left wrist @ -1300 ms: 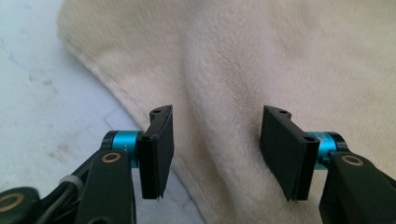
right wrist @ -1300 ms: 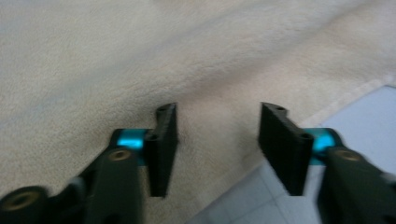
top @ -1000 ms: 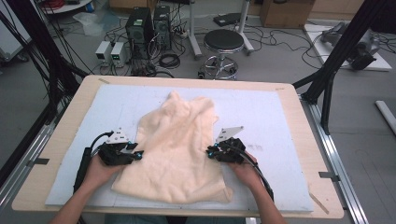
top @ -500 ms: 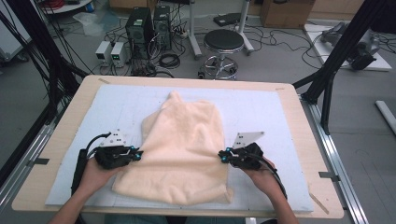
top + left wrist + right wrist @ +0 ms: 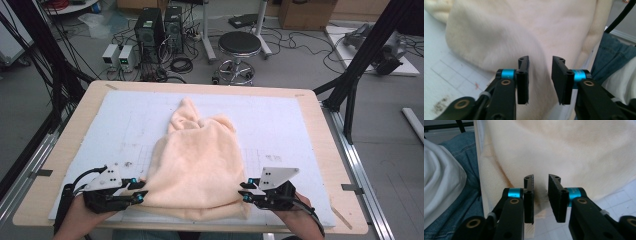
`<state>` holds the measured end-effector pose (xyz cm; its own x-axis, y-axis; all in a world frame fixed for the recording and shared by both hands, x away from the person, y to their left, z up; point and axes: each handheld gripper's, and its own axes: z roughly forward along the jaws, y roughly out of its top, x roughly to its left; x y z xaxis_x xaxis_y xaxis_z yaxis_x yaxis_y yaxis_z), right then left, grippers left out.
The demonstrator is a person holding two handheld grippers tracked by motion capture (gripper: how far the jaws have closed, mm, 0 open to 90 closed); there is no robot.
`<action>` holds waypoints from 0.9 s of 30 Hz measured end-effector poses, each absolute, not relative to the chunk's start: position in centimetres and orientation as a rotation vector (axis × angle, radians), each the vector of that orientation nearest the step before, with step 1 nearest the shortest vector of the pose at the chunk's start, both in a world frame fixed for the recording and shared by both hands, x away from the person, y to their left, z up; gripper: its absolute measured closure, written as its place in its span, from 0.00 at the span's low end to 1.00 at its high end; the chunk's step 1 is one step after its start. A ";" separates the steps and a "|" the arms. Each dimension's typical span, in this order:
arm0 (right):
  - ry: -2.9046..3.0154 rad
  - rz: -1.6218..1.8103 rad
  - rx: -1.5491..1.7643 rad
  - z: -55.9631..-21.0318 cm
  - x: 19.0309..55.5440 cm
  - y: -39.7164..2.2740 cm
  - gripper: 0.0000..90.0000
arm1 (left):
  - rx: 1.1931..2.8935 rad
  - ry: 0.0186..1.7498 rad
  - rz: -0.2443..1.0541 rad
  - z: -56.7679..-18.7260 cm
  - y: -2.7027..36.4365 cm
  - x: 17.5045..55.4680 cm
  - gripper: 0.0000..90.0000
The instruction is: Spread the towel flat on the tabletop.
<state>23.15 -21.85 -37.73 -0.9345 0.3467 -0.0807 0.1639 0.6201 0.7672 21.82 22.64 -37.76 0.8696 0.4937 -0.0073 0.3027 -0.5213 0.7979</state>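
Fingers (image 5: 523,75) apart on both grippers, jaws just opening, nothing between them — left gripper (image 5: 140,196) at 7 o'clock, right gripper (image 5: 246,192) at 5 o'clock, flanking the cream fleece cloth (image 5: 197,165) mid-table. Release looks done; next likely a fresh pinch on its near hem.

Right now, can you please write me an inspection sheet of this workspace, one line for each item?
Surface: wooden table under a white mat with faint stains.
Job's things: cream fleece cloth, folded, bunched at the far end, near edge at the table's front.
Clutter: nothing seen on the mat.
Grippers: left gripper and right gripper at the cloth's near corners; jaws have just been opening, gaps empty, nothing held.
Cables: one trails from each gripper; many on the floor.
Surroundings: stool, computer towers, black frame posts.
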 end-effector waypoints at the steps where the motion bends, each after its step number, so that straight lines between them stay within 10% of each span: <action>1: 2.623 1.209 0.420 -37.7 23.1 -21.9 0.80 | 2.144 0.564 0.275 -37.4 22.7 22.0 0.74; 13: 2.544 1.212 0.571 -39.1 32.2 -20.5 0.69 | 2.072 0.687 0.414 -39.7 21.5 30.9 0.52; 27: 2.666 1.076 0.706 -43.7 36.2 -19.5 0.78 | 2.169 0.847 0.292 -43.9 21.6 35.0 0.68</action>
<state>36.23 -19.53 -43.69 -0.8708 0.4916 0.0097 0.3606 0.6251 0.6922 34.97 21.64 -43.90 0.7520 0.6562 -0.0620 0.4784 -0.4787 0.7362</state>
